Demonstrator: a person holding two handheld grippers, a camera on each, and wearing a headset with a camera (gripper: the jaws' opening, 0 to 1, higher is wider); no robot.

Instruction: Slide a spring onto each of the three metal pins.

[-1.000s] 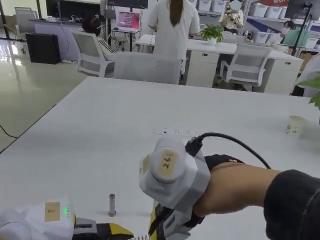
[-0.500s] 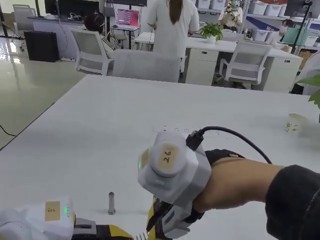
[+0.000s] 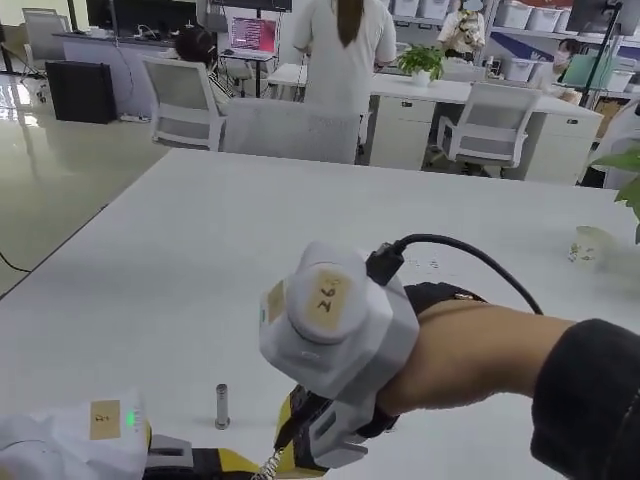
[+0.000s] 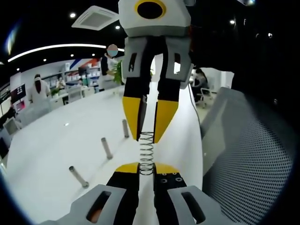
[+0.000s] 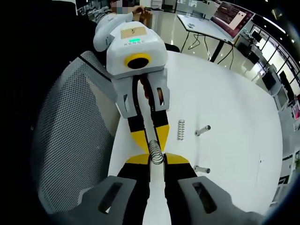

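Where the two tools meet nose to nose over the flat white workbench top (image 3: 200, 260), a thin coiled metal spring (image 4: 146, 151) is held between them. One end is pinched by the yellow-tipped left gripper (image 4: 146, 169), whose jaws are drawn in narrow on the coil. The other end is pinched by the yellow-tipped right gripper (image 5: 157, 160), whose jaws are likewise closed on it. The spring lies in line with both sets of jaws. Whether it is clear of the bench surface cannot be told.

Three short grey cylindrical metal pins are noted standing upright on the bench in a row, to one side of the held spring and apart from it: the farthest pin (image 4: 125, 128), the middle pin (image 4: 107, 148) and the nearest pin (image 4: 78, 176). All three are seen bare.

A second coiled metal spring (image 5: 181, 129) is recorded lying flat on the bench, just beside one pin and untouched by either gripper.

In the head view, the right gripper is carried by a hand in a dark sleeve (image 3: 590, 400).
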